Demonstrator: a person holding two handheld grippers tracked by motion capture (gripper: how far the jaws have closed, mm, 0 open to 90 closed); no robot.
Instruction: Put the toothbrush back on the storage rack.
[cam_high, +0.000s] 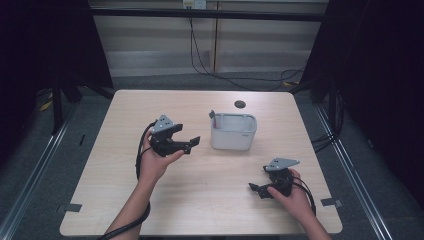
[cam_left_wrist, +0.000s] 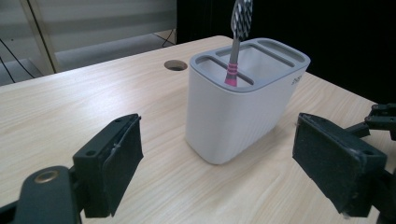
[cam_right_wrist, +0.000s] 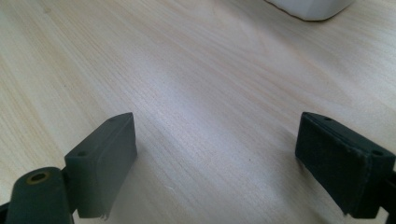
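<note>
We are holding a pair of tongs in each hand over a pale wooden table (cam_high: 200, 200), and both are empty-handed at this moment. Our left tongs (cam_high: 187, 145) are hovering left of a white holder (cam_high: 233, 132) with a grey slotted top, their jaws spread wide and pointing toward it, gripping nothing; in the left gripper view the holder (cam_left_wrist: 238, 112) is sitting between and beyond the two black pads (cam_left_wrist: 123, 163), clear of both. A toothbrush (cam_left_wrist: 236, 42) with a pink band on its handle is standing upright in the slot nearest the holder's left end, its striped bristle head rising above the rim; from the high view the toothbrush (cam_high: 212, 117) is poking up at the holder's left corner. Our right tongs (cam_high: 256, 188) are resting low near the front right part of the table, well apart from the holder, with the hand (cam_high: 292, 197) wrapped around the body behind them. In the right gripper view their jaws are also standing wide open over bare wood, holding nothing, and a curved white edge of the holder (cam_right_wrist: 310, 7) is peeking in at the top. A small round hole (cam_high: 240, 104) is showing in the tabletop just behind the holder. Cables (cam_high: 210, 65) are trailing across the floor beyond the table's far edge.
</note>
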